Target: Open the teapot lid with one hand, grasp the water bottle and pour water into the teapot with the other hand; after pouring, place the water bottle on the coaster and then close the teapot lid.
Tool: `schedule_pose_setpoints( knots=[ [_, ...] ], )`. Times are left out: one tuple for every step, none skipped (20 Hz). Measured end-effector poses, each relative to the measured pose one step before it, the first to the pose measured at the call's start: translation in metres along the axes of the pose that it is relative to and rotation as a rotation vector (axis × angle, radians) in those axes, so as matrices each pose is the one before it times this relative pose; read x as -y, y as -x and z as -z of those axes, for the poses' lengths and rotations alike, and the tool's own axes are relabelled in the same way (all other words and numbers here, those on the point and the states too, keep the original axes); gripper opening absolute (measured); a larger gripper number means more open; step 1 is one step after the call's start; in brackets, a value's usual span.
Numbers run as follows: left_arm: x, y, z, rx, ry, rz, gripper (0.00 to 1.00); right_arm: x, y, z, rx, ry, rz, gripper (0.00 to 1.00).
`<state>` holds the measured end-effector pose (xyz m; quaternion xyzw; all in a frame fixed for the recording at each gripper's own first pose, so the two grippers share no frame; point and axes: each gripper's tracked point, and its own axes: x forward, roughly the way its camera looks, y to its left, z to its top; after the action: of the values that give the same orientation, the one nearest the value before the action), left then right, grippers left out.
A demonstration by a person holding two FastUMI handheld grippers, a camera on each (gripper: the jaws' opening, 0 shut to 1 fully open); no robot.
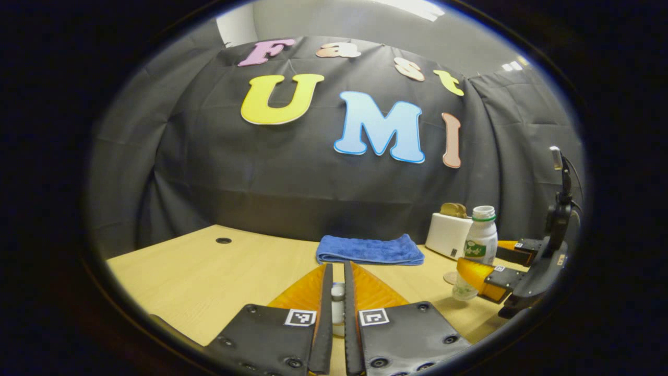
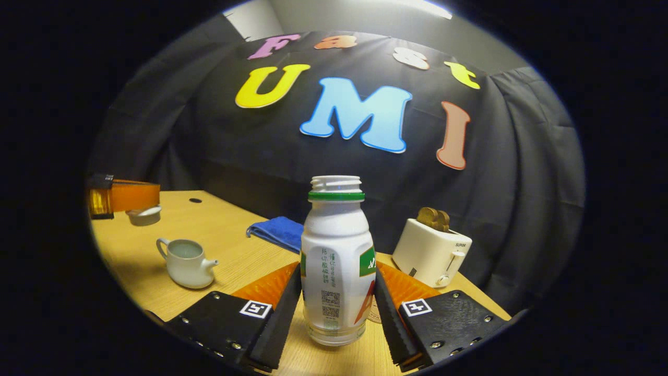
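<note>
My right gripper [image 2: 338,271] is shut on the white, uncapped water bottle [image 2: 336,261], which stands upright with its base on the wooden table [image 2: 224,235]. A small round coaster [image 2: 373,316] peeks out just behind the bottle's base. To the left sits the white teapot [image 2: 185,263], open on top. Above and left of it, my left gripper [image 2: 122,201] holds the teapot lid [image 2: 144,214] in the air. In the left gripper view, my left gripper [image 1: 337,269] is shut on the lid's white knob [image 1: 338,303]. The right gripper [image 1: 479,255] straddles the bottle [image 1: 481,240] by the coaster [image 1: 449,277].
A white toaster [image 2: 430,250] with bread in it stands at the back right, close behind the bottle. A folded blue cloth [image 1: 369,249] lies at the back of the table near the black wall. A cable hole [image 1: 223,241] sits in the tabletop at far left.
</note>
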<state>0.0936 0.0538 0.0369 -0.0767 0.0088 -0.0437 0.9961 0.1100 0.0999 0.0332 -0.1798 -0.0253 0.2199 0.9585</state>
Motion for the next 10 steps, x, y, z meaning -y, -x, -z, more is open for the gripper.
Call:
schedule_pose_setpoints(
  knots=[
    [-0.00529,0.00225,-0.00207,0.00265,0.00026,-0.00529,0.20,-0.00743,-0.00088,-0.00036,0.00251,0.05819,-0.01645,0.75],
    [-0.00393,0.00174,-0.00200,0.00365,0.00244,-0.00288,0.16,-0.00656,-0.00199,-0.00063,0.00215,0.06332,-0.01712,0.75],
    [-0.00192,0.00125,-0.00150,0.00413,0.00591,-0.00098,0.20,-0.00804,-0.00176,-0.00179,0.00766,0.05502,-0.01760,0.76],
    [-0.00278,0.00218,-0.00246,0.00445,0.00784,0.00028,0.20,-0.00790,-0.00210,-0.00231,0.00789,0.04209,-0.01764,0.76],
    [-0.00319,0.00121,-0.00095,0.00236,0.00270,-0.00250,0.20,-0.00656,-0.00311,-0.00029,0.00348,0.03838,-0.01732,0.76],
    [-0.00431,0.00188,-0.00069,0.00116,0.00060,-0.00441,0.20,-0.00616,-0.00290,0.00014,-0.00029,0.03738,-0.01784,0.76],
    [-0.00508,0.00002,-0.00011,0.00009,0.00247,-0.00414,0.20,-0.00517,-0.00386,0.00045,-0.00411,0.03408,-0.01497,0.76],
    [-0.00410,0.00080,0.00108,-0.00230,0.00481,-0.00305,0.20,-0.00500,-0.00298,0.00150,-0.00670,0.03835,-0.01434,0.76],
    [-0.00307,0.00000,0.00194,-0.00230,0.00467,-0.00240,0.20,-0.00535,-0.00301,0.00036,-0.00682,0.04506,-0.01157,0.76],
    [-0.00324,0.00085,0.00110,-0.00089,0.00489,-0.00267,0.20,-0.00406,-0.00193,0.00085,-0.00701,0.04909,-0.00547,0.76]
  ],
)
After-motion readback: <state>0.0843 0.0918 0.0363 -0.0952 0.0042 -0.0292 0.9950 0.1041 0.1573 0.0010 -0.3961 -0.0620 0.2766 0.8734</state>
